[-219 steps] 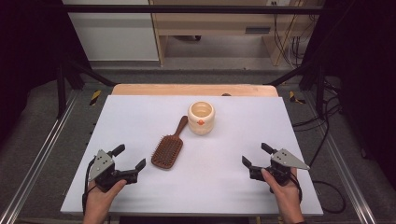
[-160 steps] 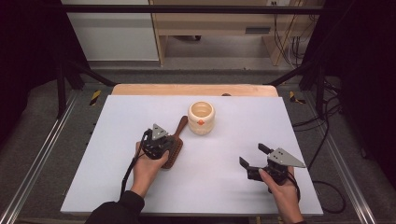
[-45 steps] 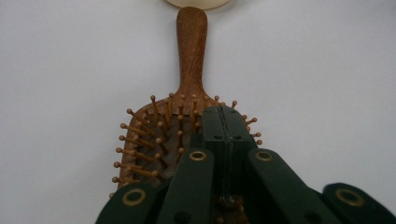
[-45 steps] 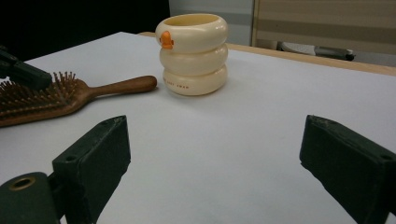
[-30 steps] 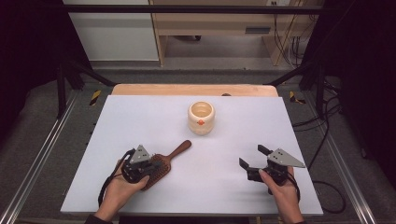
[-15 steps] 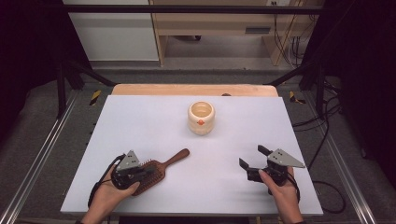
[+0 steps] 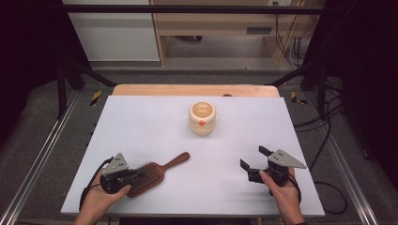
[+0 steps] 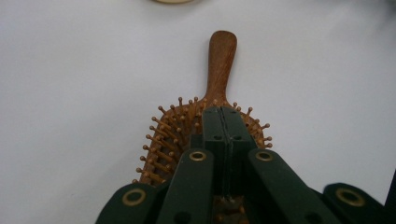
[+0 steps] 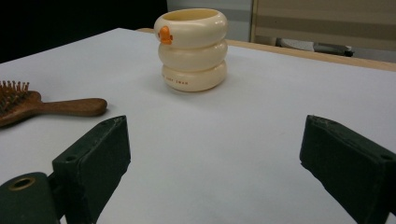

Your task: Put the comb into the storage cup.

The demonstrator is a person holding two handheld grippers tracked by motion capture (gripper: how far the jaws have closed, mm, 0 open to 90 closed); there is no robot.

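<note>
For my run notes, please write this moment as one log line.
left gripper: shut on hairbrush, bristles up | right gripper: open, empty, on the table | cup: upright, untouched

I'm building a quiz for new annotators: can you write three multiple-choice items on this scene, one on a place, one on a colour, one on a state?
1. Where does the hairbrush lie?
A. Near the table's front left corner
B. Inside the cup
C. At the far right edge

2. What colour is the mark on the cup?
A. Blue
B. Orange
C. Green

3. How do the right gripper's jaws stand?
A. Shut on the cup
B. Shut on the hairbrush
C. Open, nothing between them

Answers:
1 A, the high view shows it by the left gripper at the near left.
2 B, the right gripper view shows a small orange mark below the rim.
3 C, its own view shows the jaws wide apart over bare table.
</note>
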